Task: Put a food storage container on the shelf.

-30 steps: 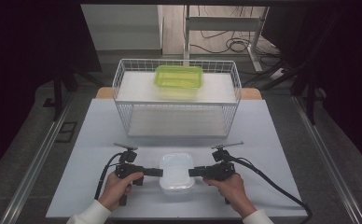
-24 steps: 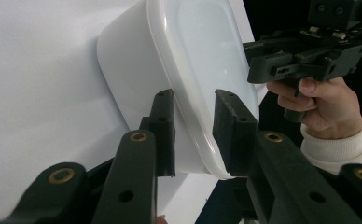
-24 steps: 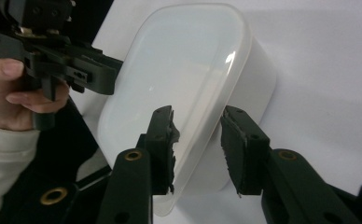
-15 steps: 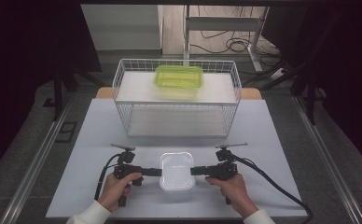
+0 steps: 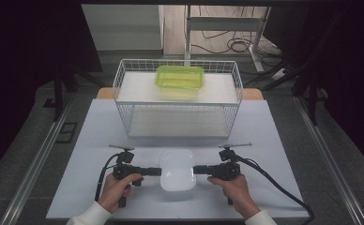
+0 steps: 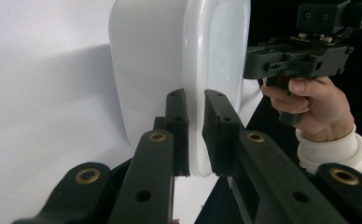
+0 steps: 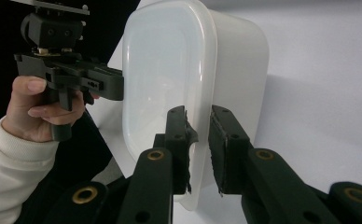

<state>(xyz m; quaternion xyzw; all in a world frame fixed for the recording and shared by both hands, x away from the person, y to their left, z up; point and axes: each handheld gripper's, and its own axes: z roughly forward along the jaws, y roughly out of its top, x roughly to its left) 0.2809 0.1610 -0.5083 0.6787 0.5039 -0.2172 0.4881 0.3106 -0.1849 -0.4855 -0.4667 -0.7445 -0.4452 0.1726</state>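
Squarely pinched, translucent white lidded container (image 5: 177, 169), rounded corners, both grippers' fingers (image 6: 179, 122) gripping its rim.

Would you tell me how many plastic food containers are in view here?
2. The white container sits at the table's near edge between the two grippers; the green container rests on top of the wire basket behind it. None appears hidden.

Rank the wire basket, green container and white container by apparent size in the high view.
1. wire basket, plainly the largest.
2. green container and white container: these look about alike; the white one sits nearer the camera, so no ranking between them.
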